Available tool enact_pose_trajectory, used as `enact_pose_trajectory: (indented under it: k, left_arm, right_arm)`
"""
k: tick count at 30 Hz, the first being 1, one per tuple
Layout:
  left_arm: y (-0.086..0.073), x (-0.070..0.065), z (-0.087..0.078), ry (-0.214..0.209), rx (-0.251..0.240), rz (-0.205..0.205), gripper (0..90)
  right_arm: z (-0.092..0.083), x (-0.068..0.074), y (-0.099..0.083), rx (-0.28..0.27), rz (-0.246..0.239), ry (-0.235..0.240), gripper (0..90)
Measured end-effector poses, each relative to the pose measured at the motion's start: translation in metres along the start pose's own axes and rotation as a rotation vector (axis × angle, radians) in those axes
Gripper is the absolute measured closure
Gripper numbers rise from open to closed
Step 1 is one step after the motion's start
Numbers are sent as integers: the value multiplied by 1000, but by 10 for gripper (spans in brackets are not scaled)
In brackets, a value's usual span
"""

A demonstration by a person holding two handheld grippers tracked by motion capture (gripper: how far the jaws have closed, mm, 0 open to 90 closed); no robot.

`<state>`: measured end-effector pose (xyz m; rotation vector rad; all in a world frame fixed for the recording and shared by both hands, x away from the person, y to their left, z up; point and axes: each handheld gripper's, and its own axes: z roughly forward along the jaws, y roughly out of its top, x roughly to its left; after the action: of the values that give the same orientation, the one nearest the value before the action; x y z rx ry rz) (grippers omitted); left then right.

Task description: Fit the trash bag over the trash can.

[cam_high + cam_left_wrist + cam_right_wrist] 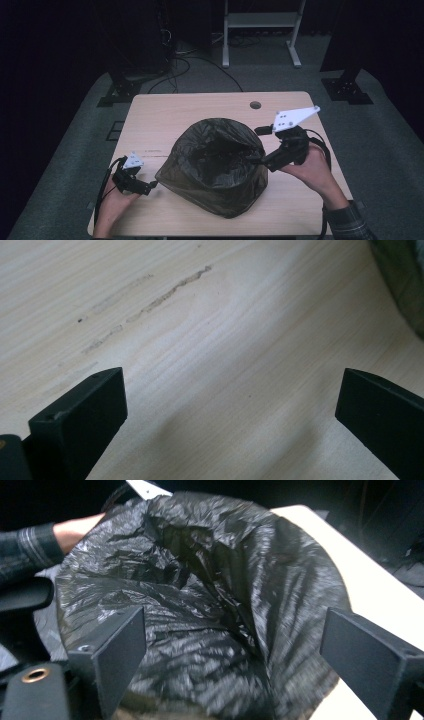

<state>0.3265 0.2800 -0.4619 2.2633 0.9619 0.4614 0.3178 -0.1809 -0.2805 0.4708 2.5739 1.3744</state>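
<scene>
Here is the black bin bag (215,167), sitting in the middle of the wooden bench (165,107), mouth gaping upward and its plastic crumpled and glossy. From the high view its inside is dark folds of the bag's own film, and I cannot tell whether anything lies at the bottom. The right tongs' own view looks straight down into the bag (210,595): creased liner walls and no visible contents.

The right tongs (257,160) hang at the bag's three o'clock edge, raised off the bench, tips right at the rim. The jaws stand wide with the bag's mouth between and beyond them, and the pads press on nothing.

Over at eight o'clock of the bag, the left tongs (150,186) sit low on the bench, tips just beside the bag's skirt. In their own view the jaws are wide apart with bare bench (225,365) between them, a scuff mark (170,292) at eleven o'clock, and a sliver of the bag (402,280) at two o'clock.

A round cable hole (255,105) sits in the bench at the bag's one o'clock, well apart from it.
</scene>
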Motion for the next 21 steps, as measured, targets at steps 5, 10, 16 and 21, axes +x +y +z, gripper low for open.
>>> enact_pose_trajectory:
  k: [5,10,16,21]
  left_arm:
    - [-3,-3,7,-7,39,35,0]
    - [-3,-7,11,-27,28,55,0]
    - [-6,-8,12,-57,0,50,0]
    - [-8,-7,14,-83,-16,41,0]
  right_arm:
    - [24,-2,11,101,-28,34,97]
    - [50,-1,18,201,-62,46,97]
    - [74,3,21,357,-85,60,97]
    - [81,3,25,452,-75,87,97]
